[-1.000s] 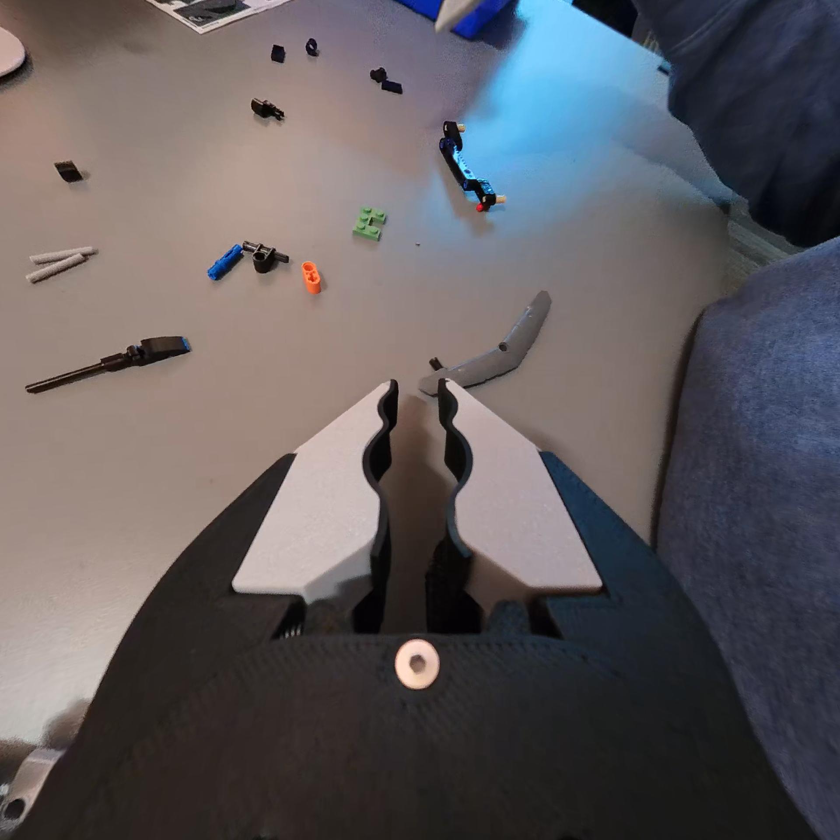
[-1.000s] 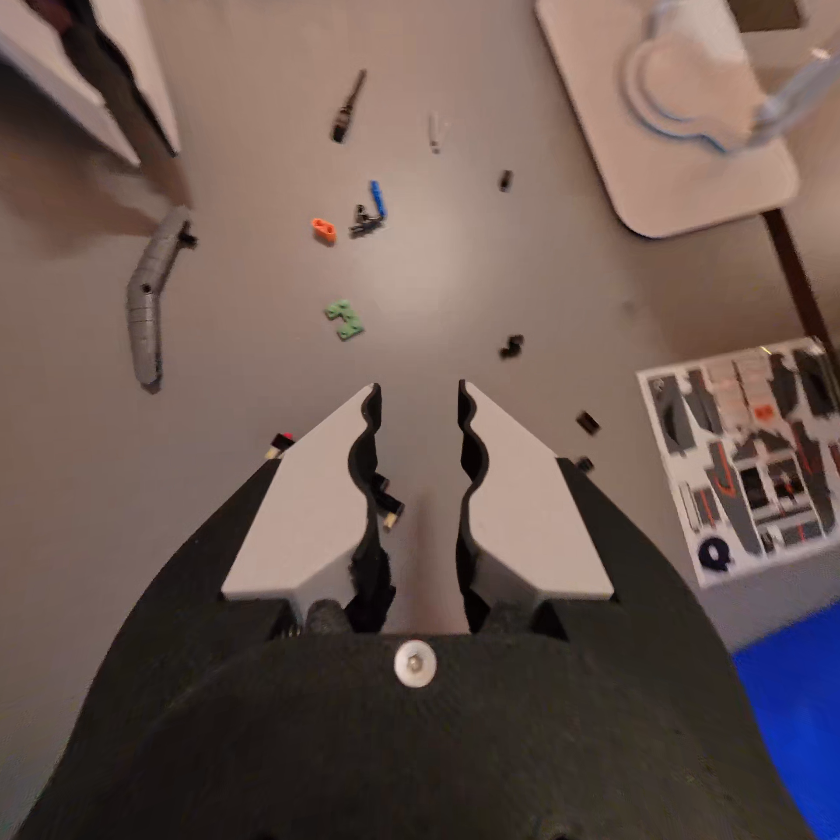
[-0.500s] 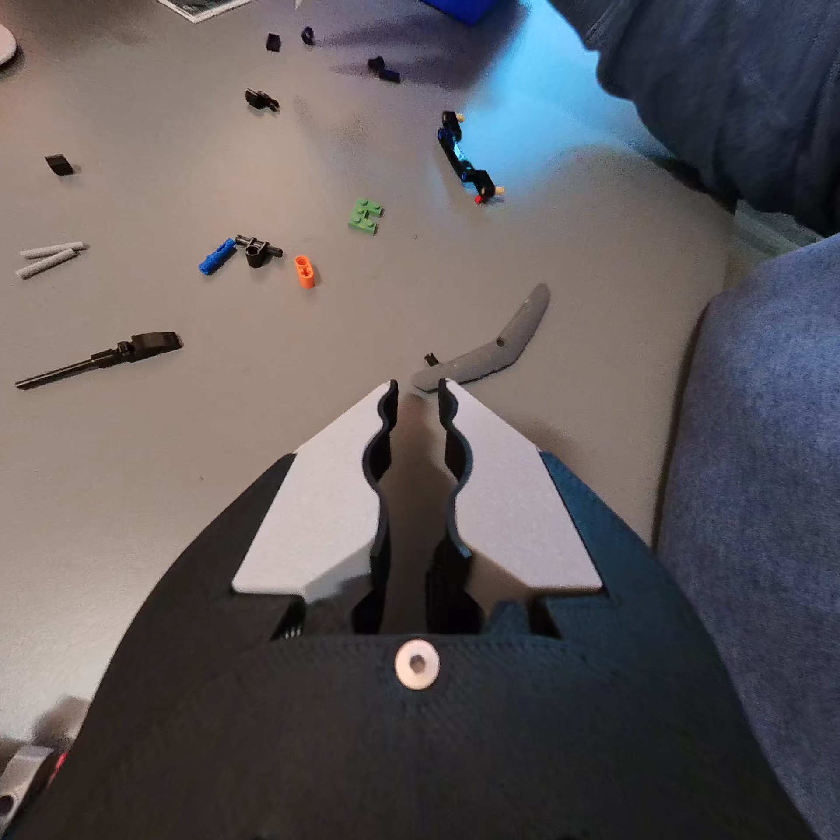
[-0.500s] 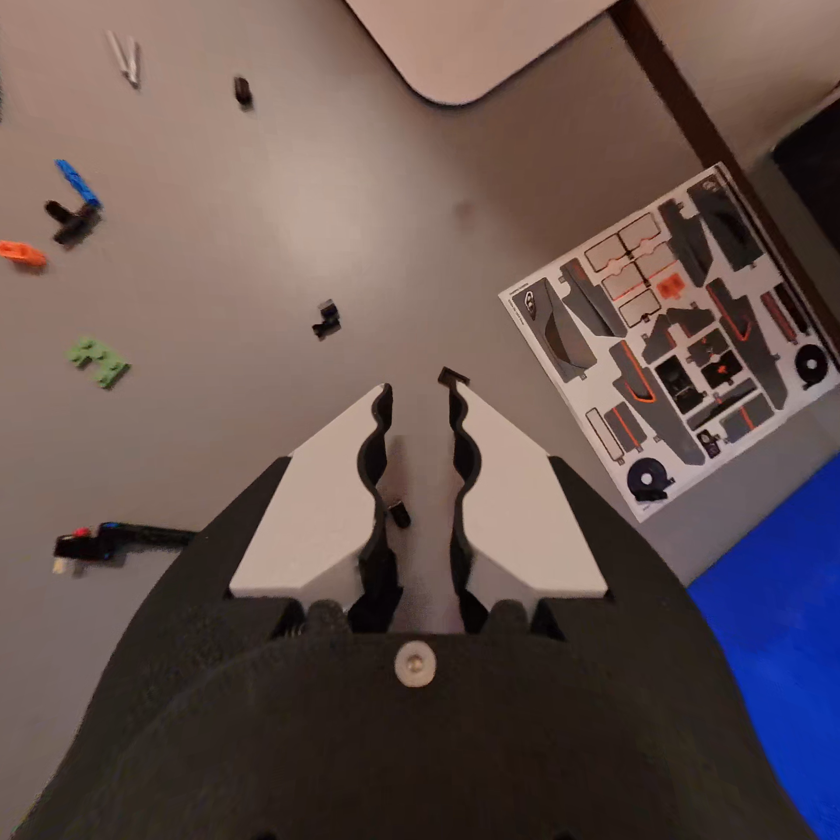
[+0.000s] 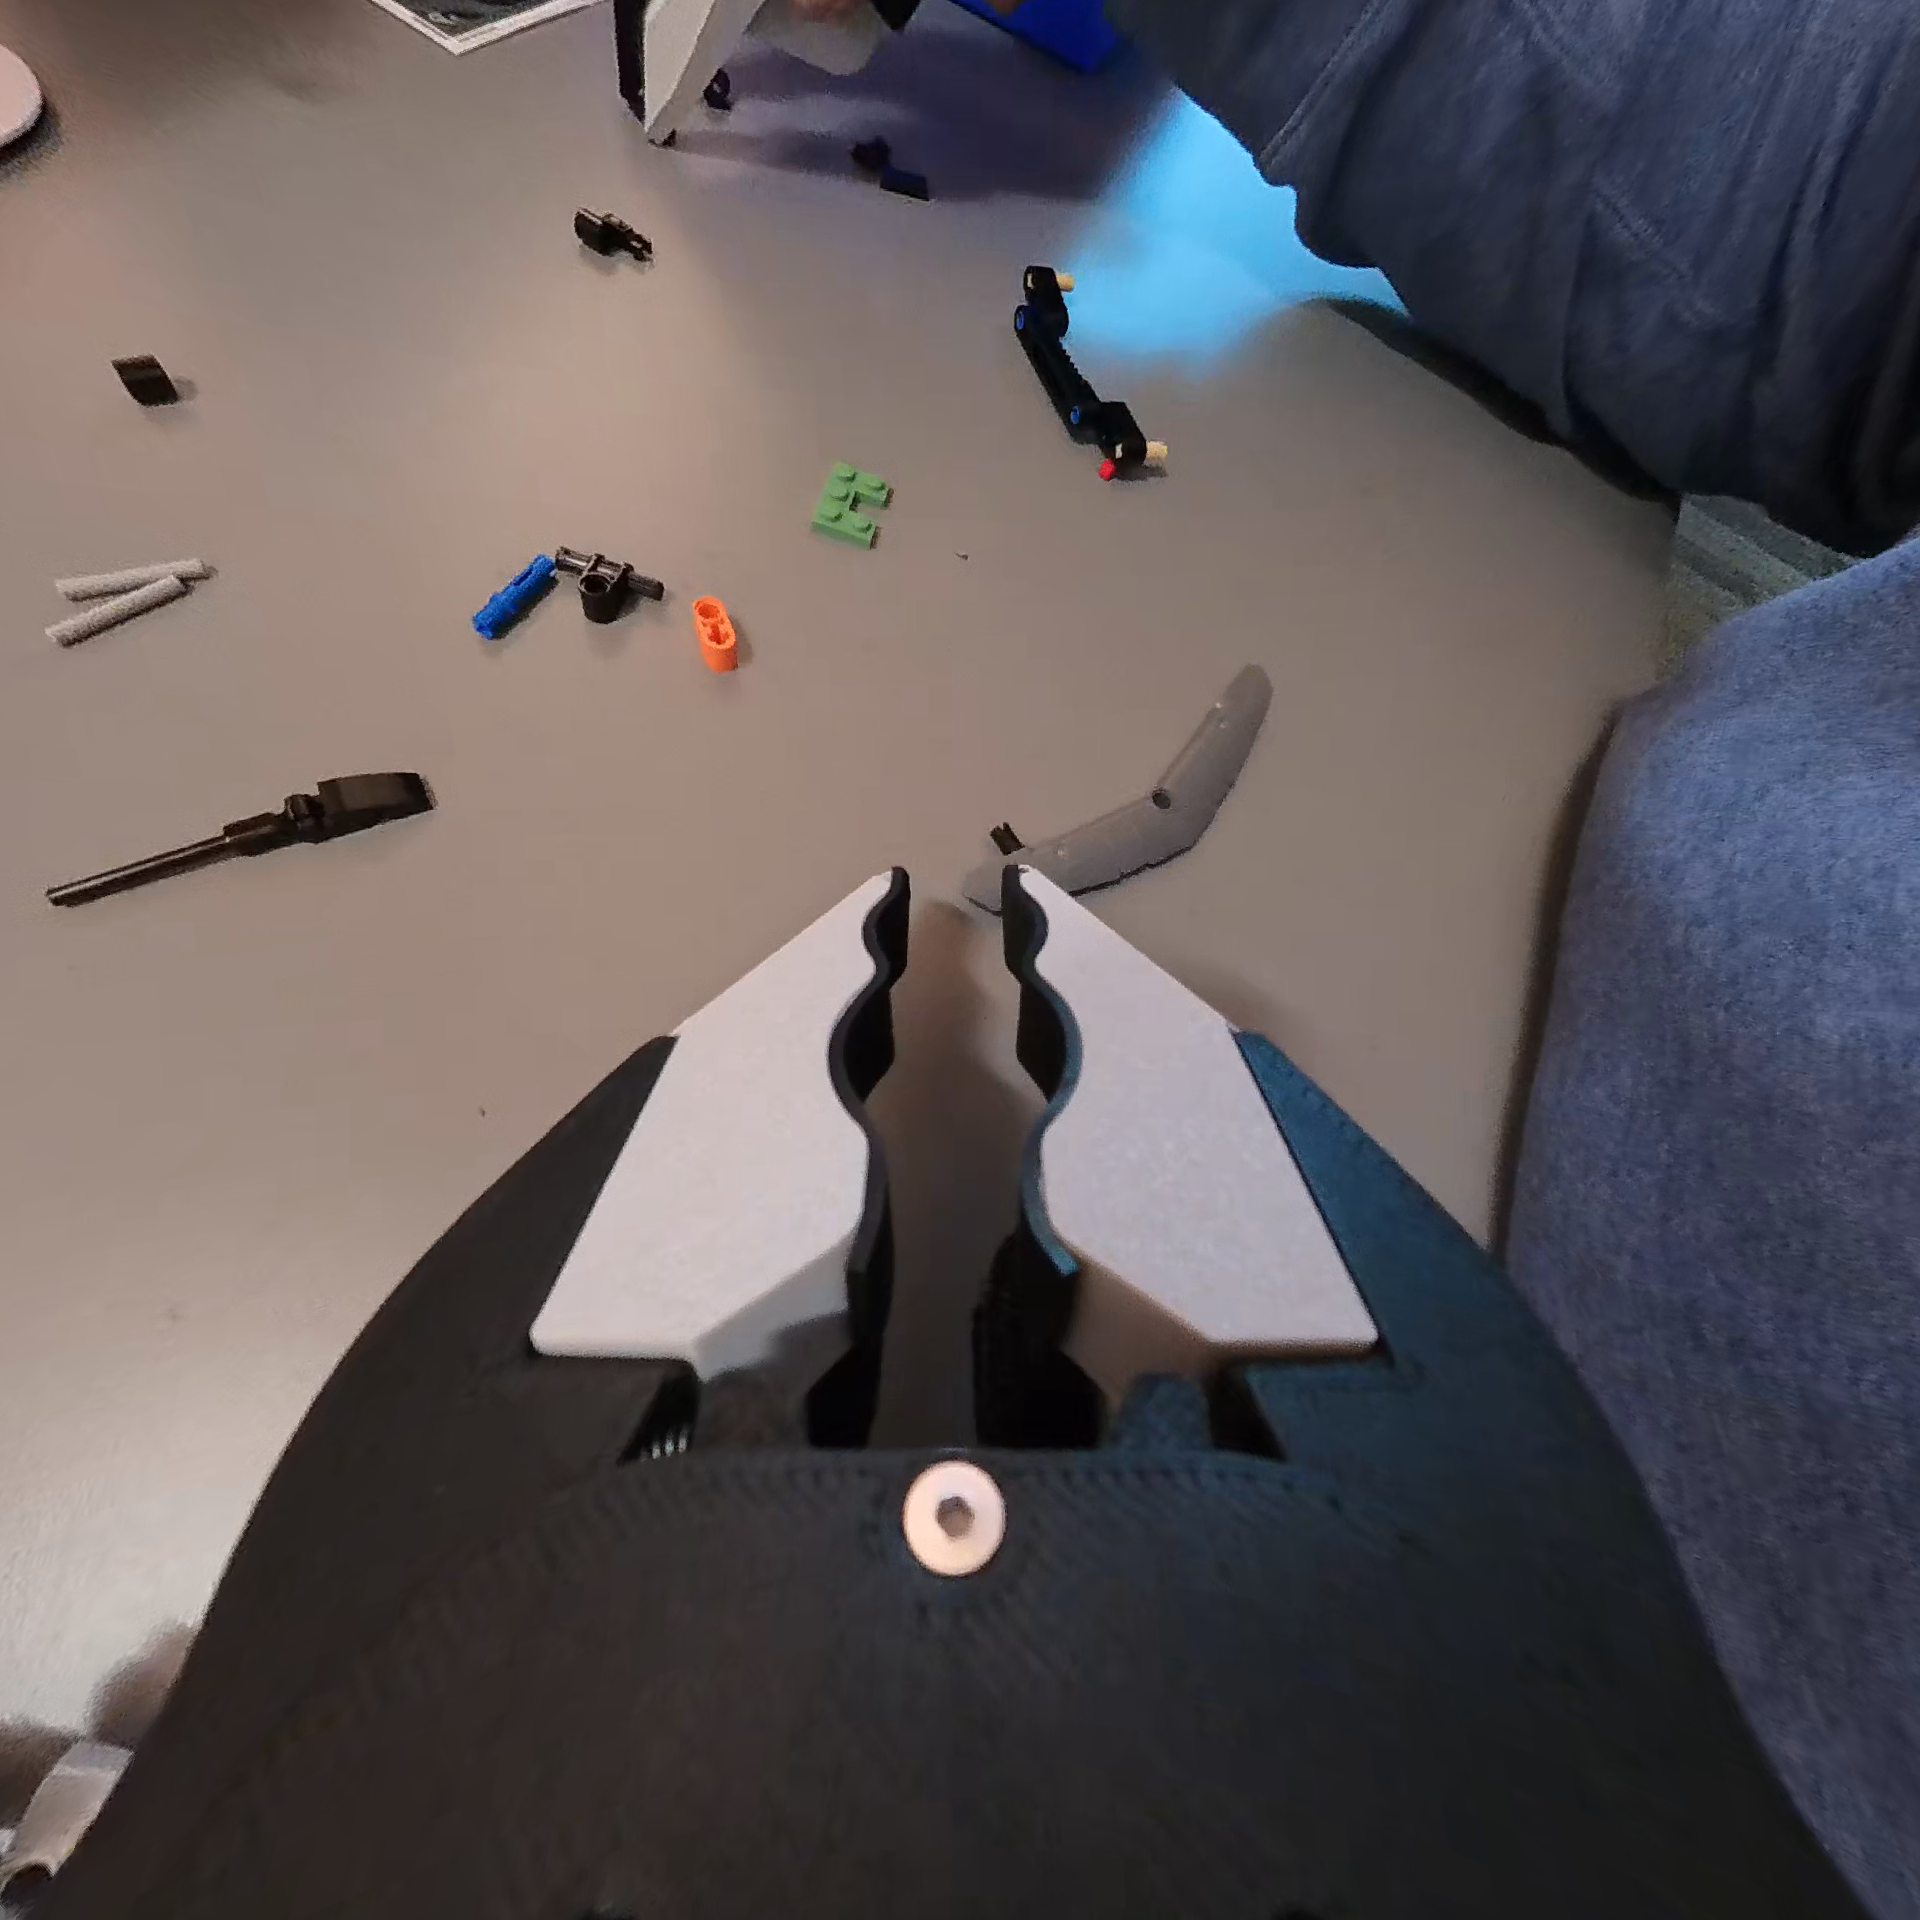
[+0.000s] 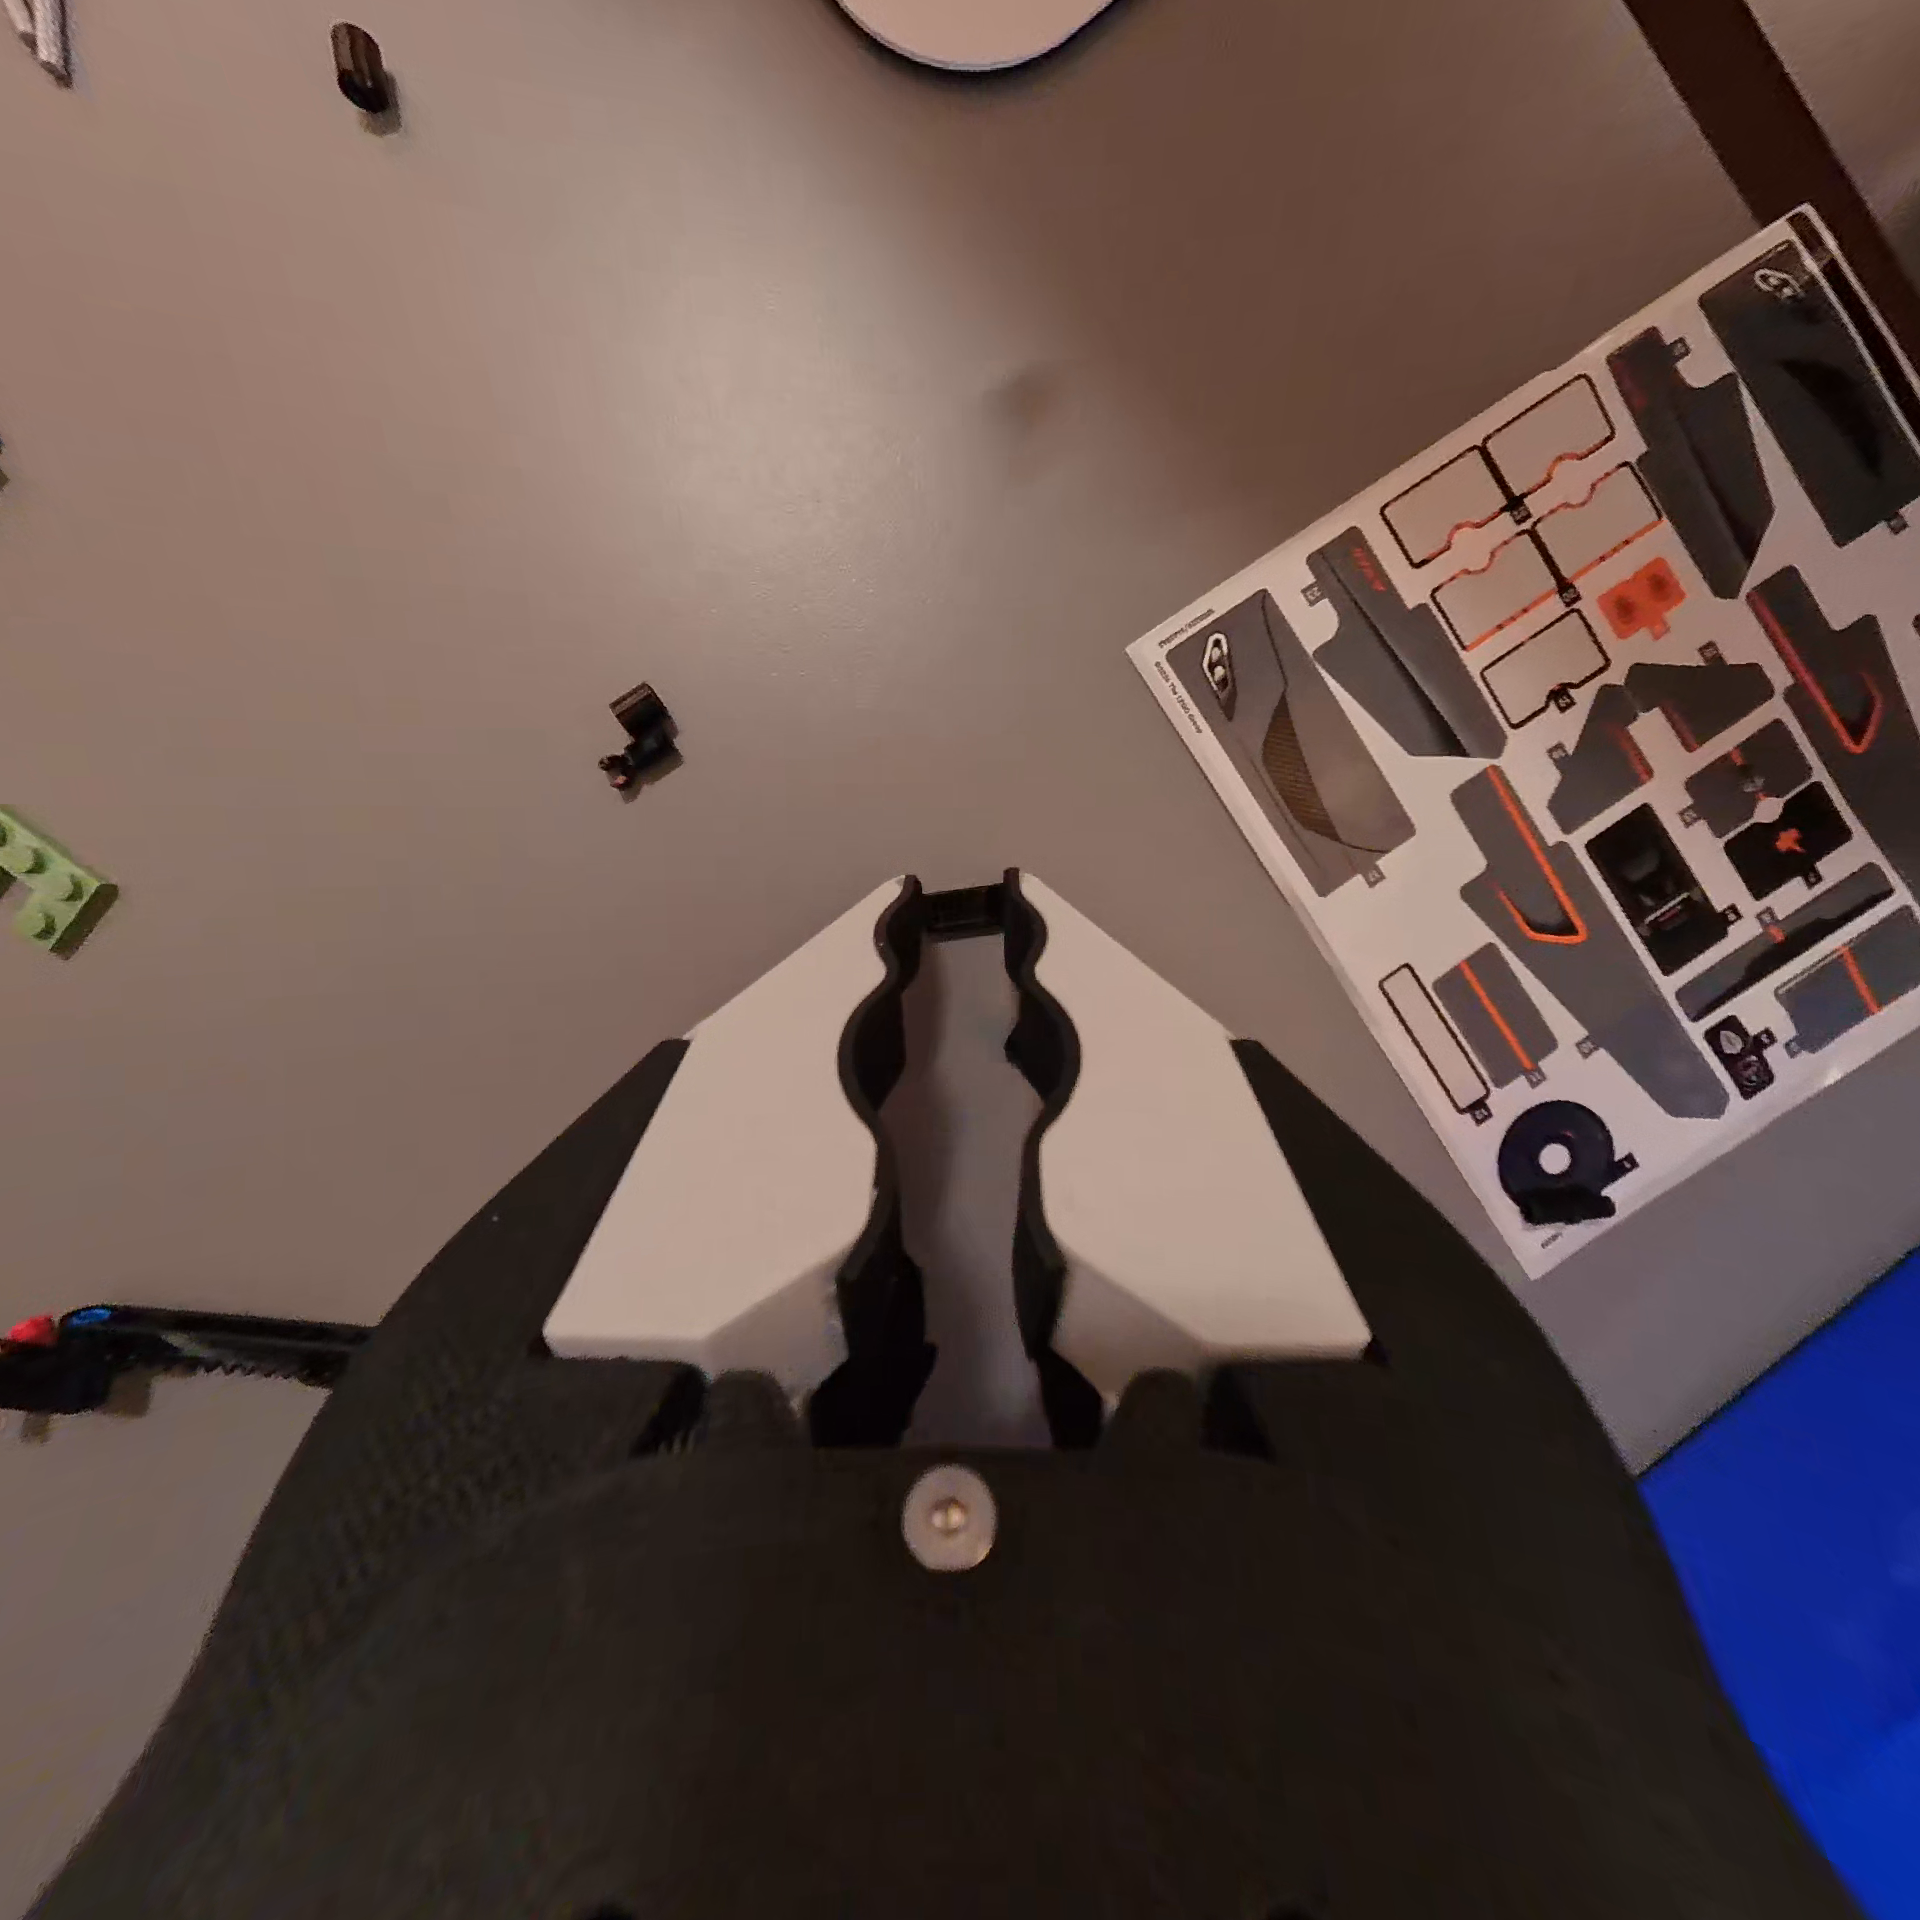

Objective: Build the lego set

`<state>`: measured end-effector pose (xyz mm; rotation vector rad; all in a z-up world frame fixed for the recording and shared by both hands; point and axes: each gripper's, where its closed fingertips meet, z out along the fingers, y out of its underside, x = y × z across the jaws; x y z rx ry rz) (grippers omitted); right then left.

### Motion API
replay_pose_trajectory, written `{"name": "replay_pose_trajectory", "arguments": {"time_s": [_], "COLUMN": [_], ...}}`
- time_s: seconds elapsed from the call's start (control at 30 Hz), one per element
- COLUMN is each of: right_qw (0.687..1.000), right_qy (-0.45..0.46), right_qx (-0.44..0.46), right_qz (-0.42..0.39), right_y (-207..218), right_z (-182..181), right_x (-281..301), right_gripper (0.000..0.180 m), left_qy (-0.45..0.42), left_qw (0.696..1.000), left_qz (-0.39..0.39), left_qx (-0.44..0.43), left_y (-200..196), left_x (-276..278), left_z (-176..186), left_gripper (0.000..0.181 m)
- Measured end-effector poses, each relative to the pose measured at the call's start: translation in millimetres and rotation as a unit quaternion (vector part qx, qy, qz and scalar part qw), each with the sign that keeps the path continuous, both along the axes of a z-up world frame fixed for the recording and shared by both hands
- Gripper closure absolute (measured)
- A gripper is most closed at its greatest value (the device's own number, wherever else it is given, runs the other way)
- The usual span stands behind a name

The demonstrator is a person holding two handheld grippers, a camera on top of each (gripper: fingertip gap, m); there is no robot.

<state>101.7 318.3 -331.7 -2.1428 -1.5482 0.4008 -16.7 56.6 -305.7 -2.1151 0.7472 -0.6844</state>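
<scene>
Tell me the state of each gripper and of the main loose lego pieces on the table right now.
right gripper: shut on small black piece, at the fingertips.
left gripper: open, holding nothing.
grey curved panel: lying flat, just beyond the left gripper.
green plate: lying flat, studs up.
orange link: lying loose, untouched.
sticker sheet: lying flat on the table.

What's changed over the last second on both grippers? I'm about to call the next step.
The right gripper swung away from the scattered parts toward the sticker sheet, narrowed, and now has a small black piece between its fingertips. The left gripper stayed put, open and empty, tips beside the grey curved panel. The loose parts on the table have not moved.
</scene>
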Motion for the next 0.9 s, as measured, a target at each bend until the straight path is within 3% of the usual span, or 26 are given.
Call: {"name": "replay_pose_trajectory", "arguments": {"time_s": [0.23,0.53,0.7,0.9], "right_qw": [0.999,0.988,0.967,0.896], "right_qy": [0.014,0.041,0.151,0.33], "right_qx": [-0.019,-0.047,-0.13,-0.252], "right_qz": [0.038,0.144,0.157,0.156], "right_y": [-25.6,-114.2,-150.9,-178.5], "right_z": [0.4,3.0,29.3,92.0], "right_x": [-0.3,-20.3,-34.0,-44.9], "right_gripper": [0.166,0.167,0.167,0.167], "left_qy": [0.002,0.011,0.058,0.133], "left_qw": [1.0,0.999,0.994,0.971], "left_qz": [-0.002,-0.015,-0.028,-0.017], "left_qx": [0.003,0.029,0.084,0.2], "left_y": [-0.5,13.5,35.5,66.8], "left_x": [1.6,19.8,40.3,62.9], "left_z": [0.7,14.6,29.1,54.7], "left_gripper": [0.165,0.164,0.161,0.156]}}
